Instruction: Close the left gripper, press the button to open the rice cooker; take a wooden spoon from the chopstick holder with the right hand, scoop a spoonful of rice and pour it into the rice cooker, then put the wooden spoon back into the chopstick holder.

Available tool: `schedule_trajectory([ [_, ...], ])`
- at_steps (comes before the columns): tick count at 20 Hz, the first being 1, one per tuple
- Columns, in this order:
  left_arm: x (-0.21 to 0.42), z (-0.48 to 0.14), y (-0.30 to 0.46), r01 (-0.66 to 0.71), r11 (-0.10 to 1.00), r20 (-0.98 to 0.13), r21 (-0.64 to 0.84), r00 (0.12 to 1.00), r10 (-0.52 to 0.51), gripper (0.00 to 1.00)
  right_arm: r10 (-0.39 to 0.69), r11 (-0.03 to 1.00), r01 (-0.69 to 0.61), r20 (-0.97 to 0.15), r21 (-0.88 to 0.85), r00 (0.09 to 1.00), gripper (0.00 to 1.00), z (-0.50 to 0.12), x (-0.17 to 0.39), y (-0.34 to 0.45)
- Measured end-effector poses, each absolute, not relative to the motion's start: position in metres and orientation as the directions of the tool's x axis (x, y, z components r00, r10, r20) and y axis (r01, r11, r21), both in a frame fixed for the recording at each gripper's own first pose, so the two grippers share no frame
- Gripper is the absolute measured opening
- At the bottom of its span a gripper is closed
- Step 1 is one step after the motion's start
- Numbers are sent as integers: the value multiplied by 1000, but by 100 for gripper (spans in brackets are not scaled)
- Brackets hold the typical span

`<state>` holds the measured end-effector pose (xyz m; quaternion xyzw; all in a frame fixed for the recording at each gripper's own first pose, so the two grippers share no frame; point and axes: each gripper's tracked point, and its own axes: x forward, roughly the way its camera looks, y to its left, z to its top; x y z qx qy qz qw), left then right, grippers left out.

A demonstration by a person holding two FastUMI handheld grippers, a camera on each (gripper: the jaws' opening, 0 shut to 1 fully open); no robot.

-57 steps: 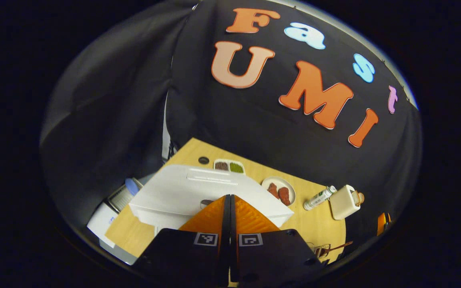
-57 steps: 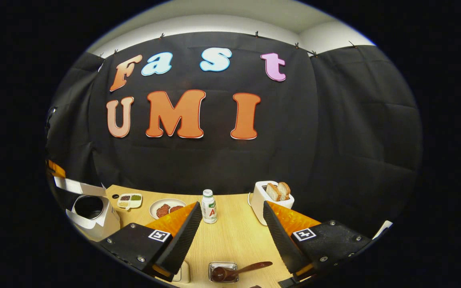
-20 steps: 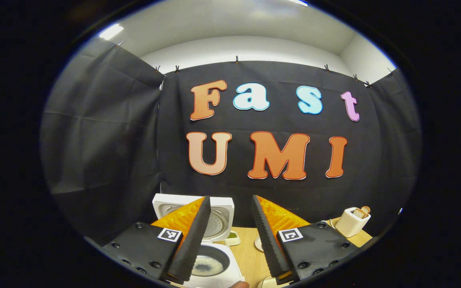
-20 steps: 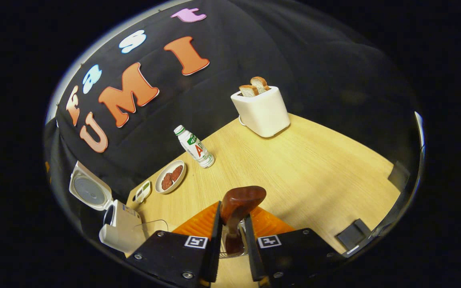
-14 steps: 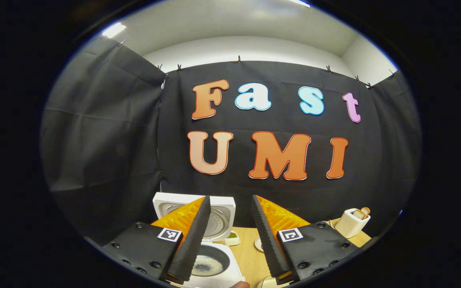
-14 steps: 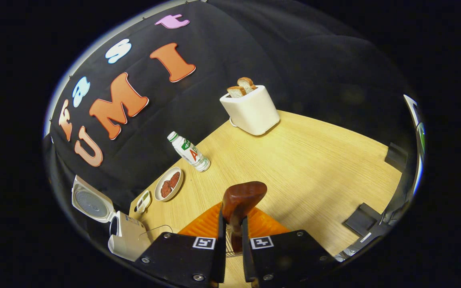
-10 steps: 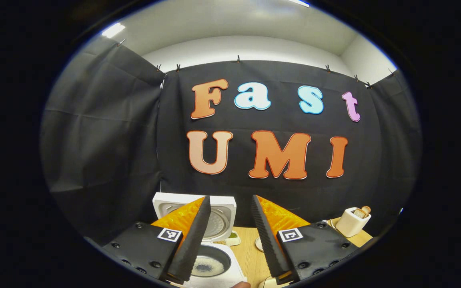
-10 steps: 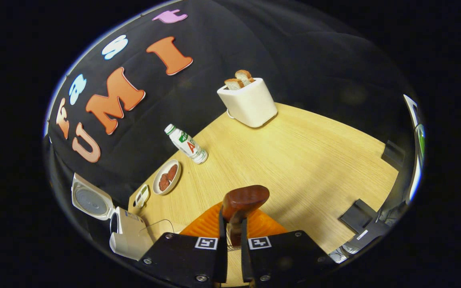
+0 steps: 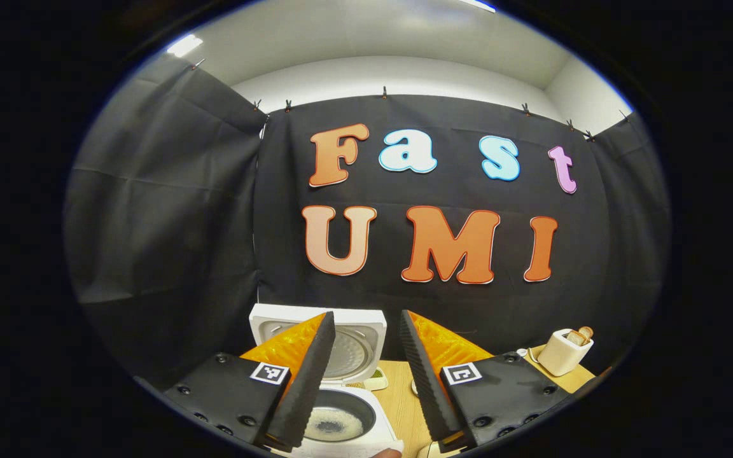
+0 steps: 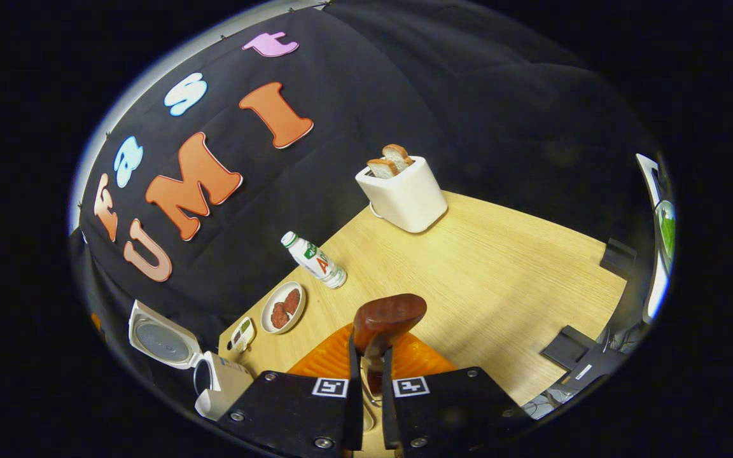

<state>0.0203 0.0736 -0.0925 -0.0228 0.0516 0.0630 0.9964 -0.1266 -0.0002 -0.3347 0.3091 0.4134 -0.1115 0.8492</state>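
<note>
Right tongs (image 10: 366,362) pinch the wooden spoon (image 10: 384,321) at bottom centre of the right gripper view, bowl up over the table (image 10: 500,280). Left tongs (image 9: 361,346) spread wide. Rice cooker (image 9: 341,420) sits lid-up at bottom centre of the left gripper view, lower left of the right gripper view.

The rice cooker (image 9: 341,423) stands with its lid (image 9: 350,340) upright behind the open pot, so the pot is reachable from above and the front. On the table (image 10: 500,286), the toaster (image 10: 404,194) stands at the back edge, the bottle (image 10: 314,259) and plate (image 10: 284,307) along the wall side; a broad bare stretch lies between them and the near edge.
</note>
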Motion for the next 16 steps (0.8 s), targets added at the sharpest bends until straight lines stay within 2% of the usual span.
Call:
schedule_trajectory([
  [5,20,-99,90,-136,990,-108,-40,986,131,75,94,850,305,-693,430,715,11,-280,-103,28],
  [11,10,-101,122,-178,984,-89,-7,980,177,74,243,894,105,-666,437,705,11,-264,-96,108],
  [14,5,-111,145,-219,975,-102,27,970,221,100,279,922,8,-678,387,681,11,-277,-103,142],
  [16,0,-115,153,-225,974,-110,31,968,227,100,273,946,-53,-700,319,660,11,-294,-110,158],
])
